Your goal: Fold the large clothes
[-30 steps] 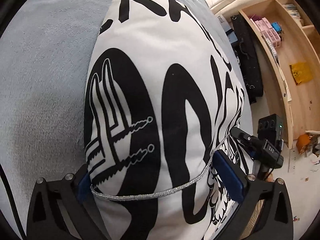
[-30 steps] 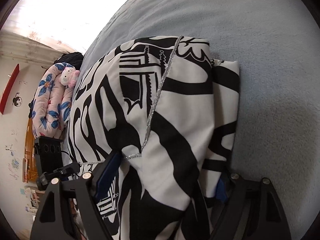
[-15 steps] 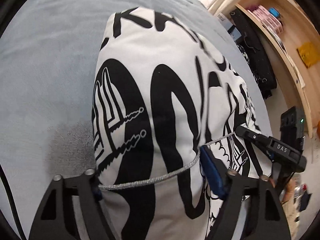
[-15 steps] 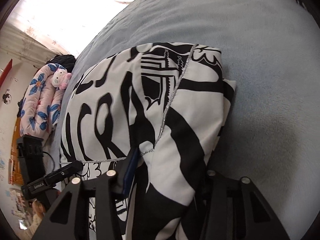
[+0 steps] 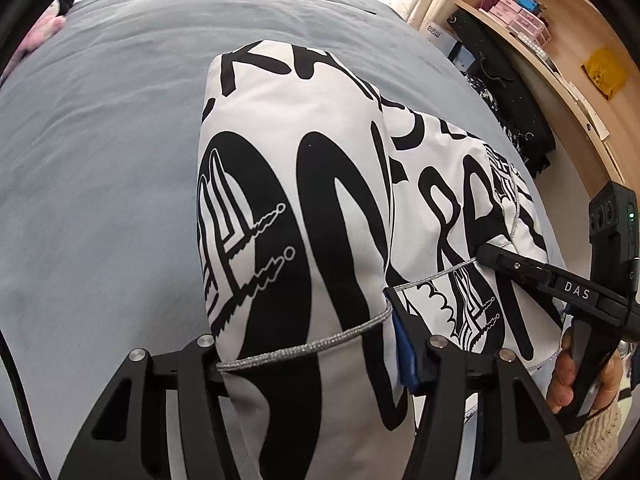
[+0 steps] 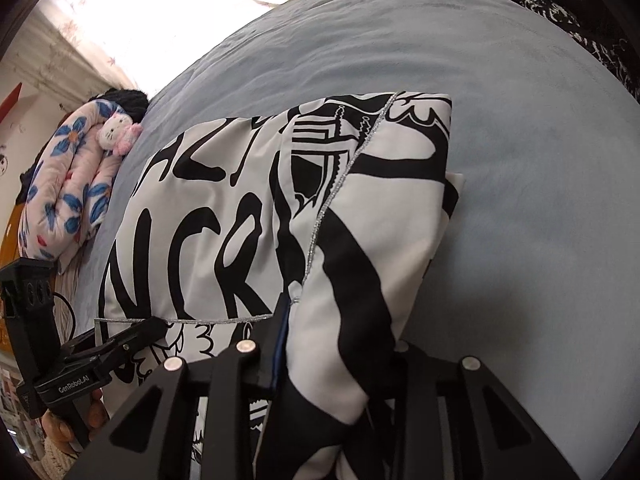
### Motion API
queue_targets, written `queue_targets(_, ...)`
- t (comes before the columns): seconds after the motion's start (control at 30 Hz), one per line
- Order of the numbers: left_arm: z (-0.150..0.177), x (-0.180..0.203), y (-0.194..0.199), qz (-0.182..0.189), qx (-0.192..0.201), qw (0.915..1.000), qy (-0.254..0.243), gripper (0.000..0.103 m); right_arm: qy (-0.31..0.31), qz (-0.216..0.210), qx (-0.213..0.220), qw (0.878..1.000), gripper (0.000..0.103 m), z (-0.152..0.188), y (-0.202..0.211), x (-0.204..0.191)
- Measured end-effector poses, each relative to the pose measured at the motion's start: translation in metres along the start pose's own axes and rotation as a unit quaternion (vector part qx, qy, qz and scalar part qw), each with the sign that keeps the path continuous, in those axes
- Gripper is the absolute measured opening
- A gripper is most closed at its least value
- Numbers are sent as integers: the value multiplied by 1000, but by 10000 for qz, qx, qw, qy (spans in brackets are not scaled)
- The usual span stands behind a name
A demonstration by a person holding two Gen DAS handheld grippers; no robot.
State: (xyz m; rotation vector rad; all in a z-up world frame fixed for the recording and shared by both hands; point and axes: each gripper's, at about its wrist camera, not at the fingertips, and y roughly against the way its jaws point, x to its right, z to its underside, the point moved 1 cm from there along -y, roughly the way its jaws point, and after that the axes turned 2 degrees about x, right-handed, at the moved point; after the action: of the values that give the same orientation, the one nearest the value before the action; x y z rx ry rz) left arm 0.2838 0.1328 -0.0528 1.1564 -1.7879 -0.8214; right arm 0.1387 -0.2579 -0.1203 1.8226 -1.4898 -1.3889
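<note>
**Operator:** Garment (image 5: 304, 208) first: the black-and-white printed cloth lies on the grey bedspread (image 5: 100, 168), and its near edge is bunched between both sets of jaws. My left gripper (image 5: 308, 356) has just been closing; cloth with the silver trim fills the gap, and I read the pads as pressing on it.

**Second:** And the right?

**Operator:** My right gripper (image 6: 340, 360) has also just been narrowing, and it pinches a thick fold of the same edge. Seen from the left wrist it sits just to the side of my left one, at about the same nearness, so neither hand is clearly closer.

**Second:** Which way does the cloth run from there?

**Operator:** Straight away from both grippers, long axis pointing along the fingers toward the far side of the bed. The far edge lies flat on the spread. So I'd judge the coming move carries the near edge forward over that far edge. Beyond, there are wooden shelves (image 5: 560, 40) and a floral quilt (image 6: 68, 184).
</note>
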Motion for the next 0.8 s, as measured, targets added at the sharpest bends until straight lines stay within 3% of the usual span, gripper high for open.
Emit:
queue_targets(0.27,-1,-12,9,-321,22,9993,196,56,232,-378,-247,9987,28,38,-10,-84)
queue_targets(0.43,66,-55,42,-516,63,9980,367,56,513,-680,-353,9957,27,38,-32,-158)
queue_targets(0.57,95,-82,57,-671,196,9968,382,56,792,-861,-345,9925,27,19,-55,-214)
queue_targets(0.67,96,-90,61,-752,368,9960,303,56,971,-954,-265,9903,27,-10,-75,-253)
queue_targets(0.8,60,-65,42,-755,585,9953,178,56,1007,-1132,-50,9884,27,-69,-109,-296)
